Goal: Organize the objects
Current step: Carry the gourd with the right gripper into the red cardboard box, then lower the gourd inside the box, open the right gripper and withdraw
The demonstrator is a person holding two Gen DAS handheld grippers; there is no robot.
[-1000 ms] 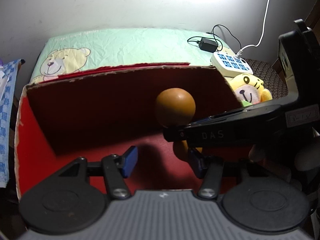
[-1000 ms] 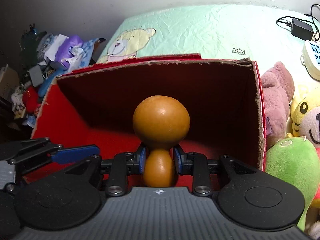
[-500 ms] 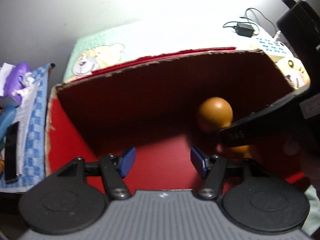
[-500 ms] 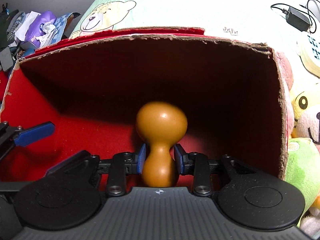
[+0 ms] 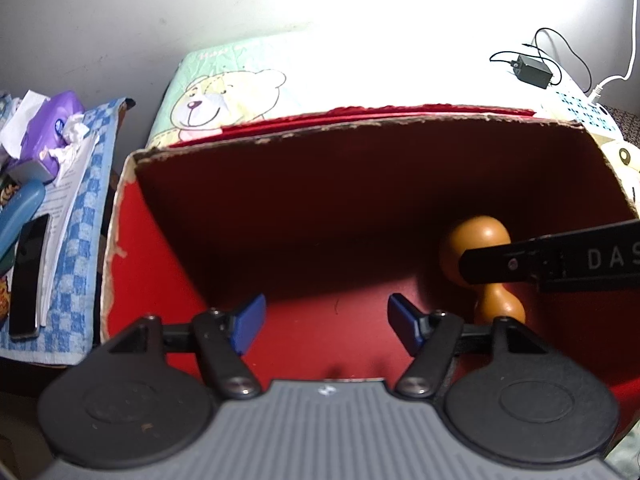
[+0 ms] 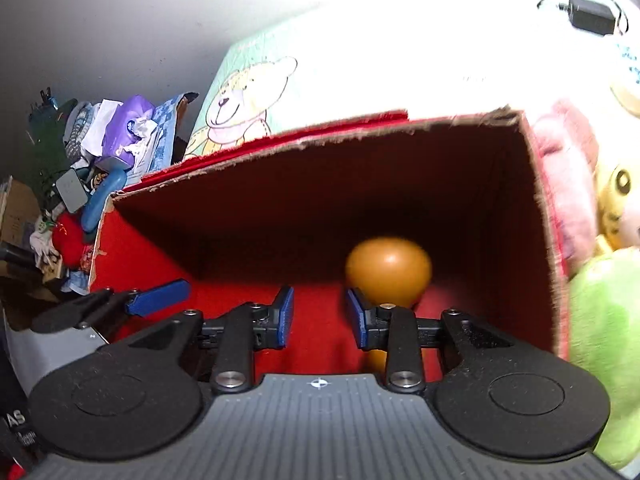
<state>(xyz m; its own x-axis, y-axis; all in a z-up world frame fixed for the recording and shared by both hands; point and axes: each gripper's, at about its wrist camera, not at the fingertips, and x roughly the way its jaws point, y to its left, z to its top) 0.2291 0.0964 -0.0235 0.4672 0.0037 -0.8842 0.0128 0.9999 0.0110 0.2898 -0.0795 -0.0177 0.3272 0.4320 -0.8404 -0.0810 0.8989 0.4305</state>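
An orange gourd-shaped wooden toy (image 6: 388, 270) lies inside the red cardboard box (image 6: 132, 248), near its right wall. It also shows in the left wrist view (image 5: 478, 240), partly behind the right gripper's black finger. My right gripper (image 6: 319, 318) is open and empty, just left of the toy, over the box floor. My left gripper (image 5: 327, 322) is open and empty over the left middle of the box (image 5: 132, 264).
Plush toys, pink (image 6: 564, 184), yellow (image 6: 616, 196) and green (image 6: 604, 344), crowd the box's right side. A bear-print cloth (image 5: 228, 96) lies behind. A blue checked cloth (image 5: 80, 248) with a phone, tissues and clutter lies left. A charger (image 5: 532, 66) and cables sit far right.
My right gripper has opened and let go of the orange toy, which now rests in the box. The gripper has shifted left of it. My left gripper stays open.
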